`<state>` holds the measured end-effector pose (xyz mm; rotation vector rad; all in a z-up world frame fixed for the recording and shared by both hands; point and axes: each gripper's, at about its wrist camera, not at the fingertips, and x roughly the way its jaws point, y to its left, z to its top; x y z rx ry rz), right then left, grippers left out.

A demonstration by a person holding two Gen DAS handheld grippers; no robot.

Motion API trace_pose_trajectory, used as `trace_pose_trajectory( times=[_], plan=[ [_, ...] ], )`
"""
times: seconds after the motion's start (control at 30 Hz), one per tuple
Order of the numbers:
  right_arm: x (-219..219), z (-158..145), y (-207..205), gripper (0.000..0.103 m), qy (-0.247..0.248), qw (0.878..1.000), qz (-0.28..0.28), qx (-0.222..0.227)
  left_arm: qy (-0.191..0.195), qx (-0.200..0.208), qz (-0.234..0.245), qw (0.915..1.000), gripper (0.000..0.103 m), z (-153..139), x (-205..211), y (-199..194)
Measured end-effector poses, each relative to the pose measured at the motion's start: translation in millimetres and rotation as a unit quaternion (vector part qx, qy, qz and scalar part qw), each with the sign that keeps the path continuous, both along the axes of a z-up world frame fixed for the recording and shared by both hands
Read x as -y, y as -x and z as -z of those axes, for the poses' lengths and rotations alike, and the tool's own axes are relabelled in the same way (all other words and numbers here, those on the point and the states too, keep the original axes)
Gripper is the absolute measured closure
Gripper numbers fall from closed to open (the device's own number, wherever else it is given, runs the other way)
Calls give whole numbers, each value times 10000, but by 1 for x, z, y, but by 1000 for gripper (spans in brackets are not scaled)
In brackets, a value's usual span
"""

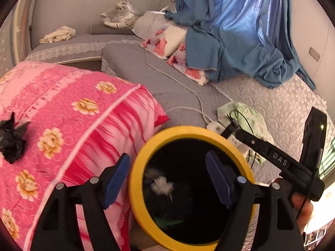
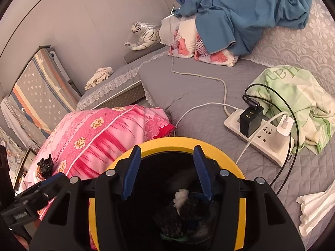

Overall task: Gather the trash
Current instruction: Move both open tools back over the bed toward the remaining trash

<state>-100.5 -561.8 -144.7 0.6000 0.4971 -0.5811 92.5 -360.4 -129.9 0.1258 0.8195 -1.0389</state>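
Blue-padded fingers of the right gripper are seen parted over the mouth of the yellow-rimmed bin, with nothing held between them. Inside the bin, a white crumpled wad is seen lying on dark trash, below the pads and apart from them. The left gripper is spread wide across the near-left rim of the same bin, one finger outside the rim and the other inside; whether either pad touches the rim cannot be told, and nothing is gripped. A crumpled black bag is seen on the pink flowered quilt, well apart from the bin, toward the quilt's left edge. The bin is placed against the quilt's right edge, on the grey bed cover. A white power strip with chargers lies near the bed's right side, just beside a green cloth.
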Motion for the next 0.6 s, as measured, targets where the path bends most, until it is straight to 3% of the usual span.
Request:
trace_pose_trajectory(
  times=[0.3, 0.6],
  plan=[
    [-23, -32, -13, 53, 298, 9980, -427, 362, 555, 334, -623, 9960, 32, -54, -61, -16],
    [-76, -80, -64, 48, 730, 9856, -1299, 804, 1079, 738, -1465, 9805, 27, -104, -175, -23]
  ],
)
